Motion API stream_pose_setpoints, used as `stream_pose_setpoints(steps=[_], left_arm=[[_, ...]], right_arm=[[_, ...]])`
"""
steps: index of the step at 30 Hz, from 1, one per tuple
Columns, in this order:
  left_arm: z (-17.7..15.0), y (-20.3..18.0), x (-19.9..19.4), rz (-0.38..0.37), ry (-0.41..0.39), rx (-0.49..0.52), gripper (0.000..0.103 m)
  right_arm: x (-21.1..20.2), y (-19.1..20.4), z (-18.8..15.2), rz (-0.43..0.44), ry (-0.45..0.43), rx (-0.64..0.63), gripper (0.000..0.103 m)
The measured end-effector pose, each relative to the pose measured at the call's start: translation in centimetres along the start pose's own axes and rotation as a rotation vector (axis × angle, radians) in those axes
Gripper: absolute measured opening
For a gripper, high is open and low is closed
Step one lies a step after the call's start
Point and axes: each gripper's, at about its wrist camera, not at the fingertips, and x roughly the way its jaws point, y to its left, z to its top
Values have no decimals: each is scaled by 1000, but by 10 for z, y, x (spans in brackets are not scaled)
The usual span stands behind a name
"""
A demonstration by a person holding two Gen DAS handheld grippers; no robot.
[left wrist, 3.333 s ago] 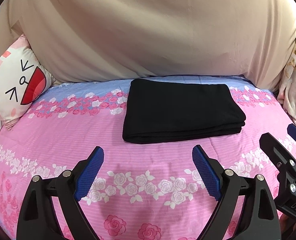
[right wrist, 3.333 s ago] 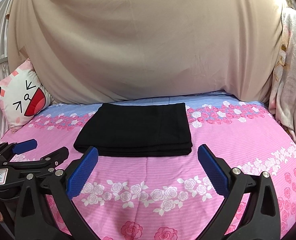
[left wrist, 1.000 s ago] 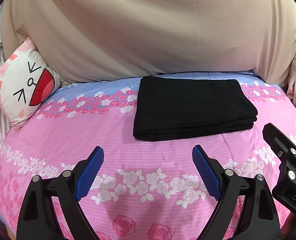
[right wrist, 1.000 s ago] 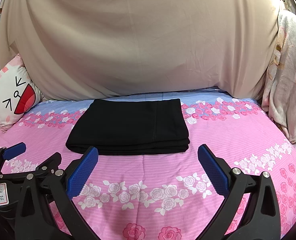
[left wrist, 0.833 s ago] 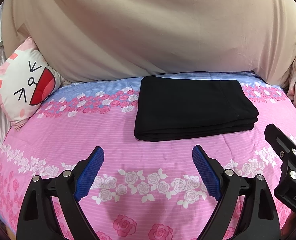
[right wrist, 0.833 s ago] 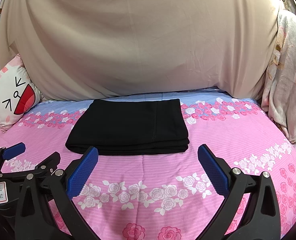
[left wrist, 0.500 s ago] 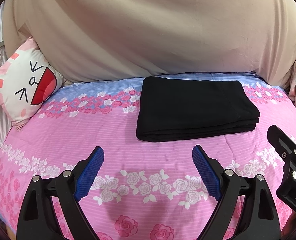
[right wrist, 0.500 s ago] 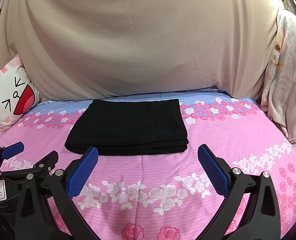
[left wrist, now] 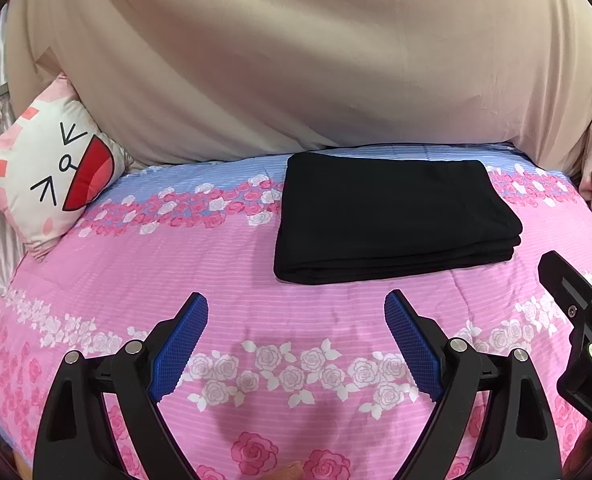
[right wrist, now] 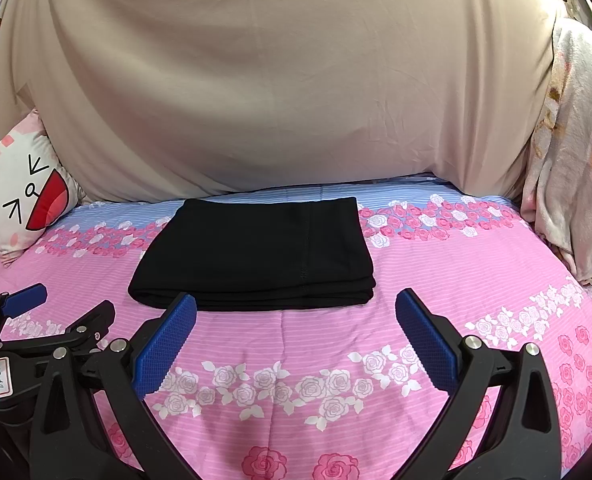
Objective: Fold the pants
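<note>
The black pants [left wrist: 391,216] lie folded in a flat layered rectangle on the pink floral bedspread [left wrist: 176,256], toward the far side. They also show in the right wrist view [right wrist: 256,252]. My left gripper [left wrist: 296,312] is open and empty, hovering over the bedspread short of the pants. My right gripper [right wrist: 296,308] is open and empty, its left fingertip just in front of the pants' near edge. The left gripper also shows at the lower left of the right wrist view [right wrist: 64,312]. The right gripper's body shows at the right edge of the left wrist view.
A white cartoon-face pillow [left wrist: 52,168] leans at the bed's far left. A beige sheet [left wrist: 296,60] hangs behind the bed. A floral blanket [right wrist: 575,152] hangs at the far right.
Both views have drifted slightly; the pants sit a little further right in the left wrist view. The pants have not moved on the bed and both grippers stay open.
</note>
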Motion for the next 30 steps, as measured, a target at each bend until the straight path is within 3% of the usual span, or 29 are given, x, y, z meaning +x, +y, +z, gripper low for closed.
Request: stream_pose_setpoints(steps=[30], left_arm=[[2,-1,0,21,-16,-10,88]], right_arm=[[0,-5,0,-15,6,8,98]])
